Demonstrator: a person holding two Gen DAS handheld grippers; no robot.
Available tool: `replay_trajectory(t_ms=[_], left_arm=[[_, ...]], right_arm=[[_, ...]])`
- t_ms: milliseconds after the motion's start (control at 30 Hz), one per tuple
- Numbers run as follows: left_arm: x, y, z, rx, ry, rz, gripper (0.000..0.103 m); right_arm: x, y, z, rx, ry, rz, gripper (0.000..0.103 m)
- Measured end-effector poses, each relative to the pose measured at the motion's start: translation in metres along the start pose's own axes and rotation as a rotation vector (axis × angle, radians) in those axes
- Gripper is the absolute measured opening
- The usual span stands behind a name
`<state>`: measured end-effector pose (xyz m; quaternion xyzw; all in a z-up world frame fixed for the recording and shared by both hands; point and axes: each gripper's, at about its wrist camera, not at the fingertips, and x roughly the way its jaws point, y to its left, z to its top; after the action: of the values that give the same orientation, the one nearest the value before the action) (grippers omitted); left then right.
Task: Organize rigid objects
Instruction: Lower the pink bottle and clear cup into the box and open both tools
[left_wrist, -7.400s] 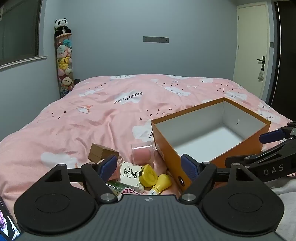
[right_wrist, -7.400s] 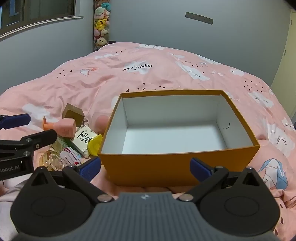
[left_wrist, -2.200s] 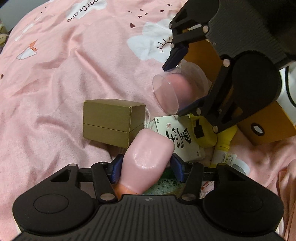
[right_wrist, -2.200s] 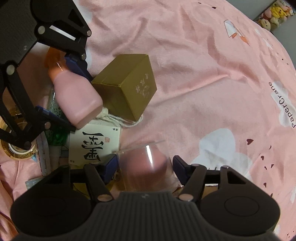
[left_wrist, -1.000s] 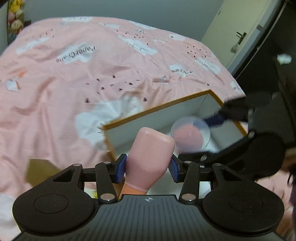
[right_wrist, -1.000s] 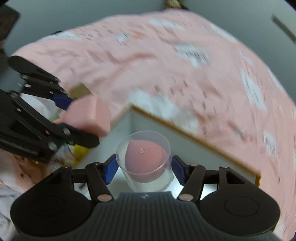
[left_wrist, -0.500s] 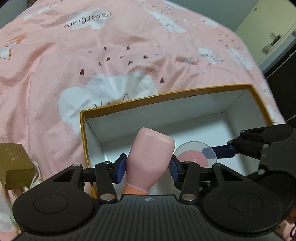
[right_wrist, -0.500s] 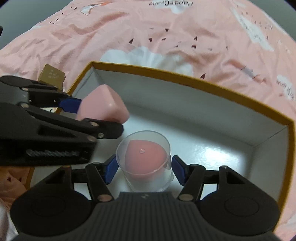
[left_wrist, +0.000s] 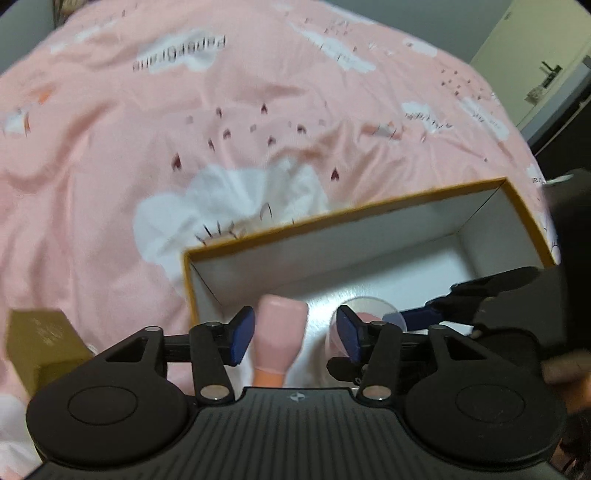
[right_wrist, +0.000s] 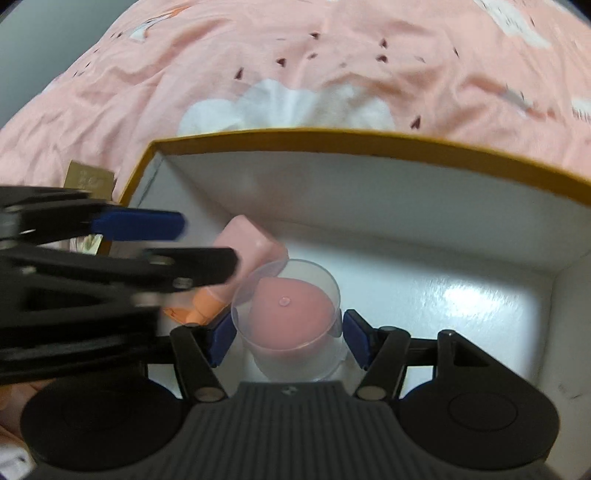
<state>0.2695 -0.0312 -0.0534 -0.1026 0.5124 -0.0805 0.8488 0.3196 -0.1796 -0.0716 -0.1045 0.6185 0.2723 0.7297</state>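
Observation:
An orange box (left_wrist: 369, 212) with a white inside sits on the pink bed; it also shows in the right wrist view (right_wrist: 332, 142). A pink bottle (left_wrist: 280, 332) with an orange cap lies inside the box near its left wall, also in the right wrist view (right_wrist: 247, 251). My left gripper (left_wrist: 293, 334) is open above it, jaws apart on either side. A clear round container (right_wrist: 288, 306) with a pink sponge stands on the box floor, beside the bottle. My right gripper (right_wrist: 288, 338) is open around it, pads just clear of its sides.
A gold cardboard box (left_wrist: 40, 343) sits on the bed left of the orange box, also in the right wrist view (right_wrist: 88, 179). The pink bedspread (left_wrist: 184, 129) with white clouds surrounds the box. A door (left_wrist: 546, 55) is at the far right.
My left gripper opened and let the pink bottle drop onto the box floor. My right gripper opened off the clear container, which now rests in the box.

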Motion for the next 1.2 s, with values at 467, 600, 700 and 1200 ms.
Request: replay_trajectory(t_ms=[467,600,700,1200], left_arm=[[-0.022,0.022,-0.005,0.034,-0.055,0.065,0.069],[-0.024,0.029,-0.007,0.014,-0.054,0.063,0.069],[-0.027,0.032,-0.008,0.013,-0.069,0.075,0.069],[-0.028,0.055,-0.017,-0.033,-0.088,0.072,0.069]], right_arm=[[0.016,0.013,0.019,0.022,-0.04,0.012,0.063],[0.022,0.019,0.025,0.017,-0.052,0.023,0.063],[0.025,0.018,0.029,0.036,-0.064,0.02,0.064],[0.025,0.016,0.011,0.083,0.087,0.079,0.063]])
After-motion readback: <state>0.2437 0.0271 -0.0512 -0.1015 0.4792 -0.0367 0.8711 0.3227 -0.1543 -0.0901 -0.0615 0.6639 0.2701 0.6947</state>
